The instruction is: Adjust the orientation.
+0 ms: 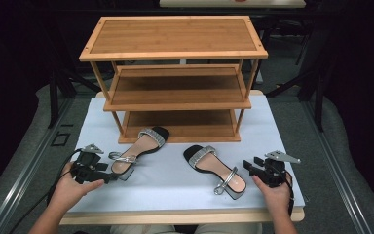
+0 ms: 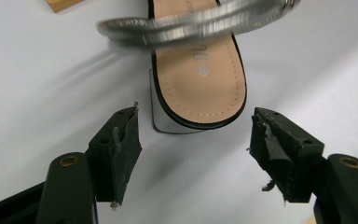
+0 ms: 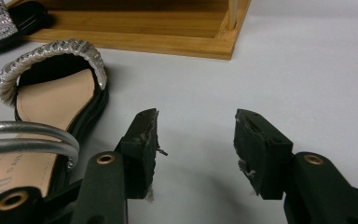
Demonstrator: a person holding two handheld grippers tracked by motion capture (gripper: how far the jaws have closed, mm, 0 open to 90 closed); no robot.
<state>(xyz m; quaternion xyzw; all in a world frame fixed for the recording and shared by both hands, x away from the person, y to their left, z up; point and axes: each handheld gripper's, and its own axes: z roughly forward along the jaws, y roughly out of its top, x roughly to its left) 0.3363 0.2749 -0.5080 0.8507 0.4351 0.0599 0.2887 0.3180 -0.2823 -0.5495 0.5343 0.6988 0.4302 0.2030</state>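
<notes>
Two sandals with tan insoles, black soles and silver straps lie on the white table top point(image 1: 175, 175). The left sandal point(image 1: 139, 148) points its toe at the rack; its block heel point(image 2: 200, 100) sits just ahead of my left gripper point(image 2: 193, 149), which is open around empty space. In the high view that left gripper point(image 1: 108, 176) rests by the heel. The right sandal point(image 1: 214, 169) lies to the left of my right gripper point(image 1: 249, 166), also open and empty. In the right gripper view the right gripper point(image 3: 196, 149) hovers over bare table beside the sandal point(image 3: 51, 112).
A three-tier wooden shoe rack point(image 1: 175, 78) stands at the back of the table, its shelves bare; its bottom corner point(image 3: 214, 42) is ahead of the right gripper. The table's front edge runs close under both hands.
</notes>
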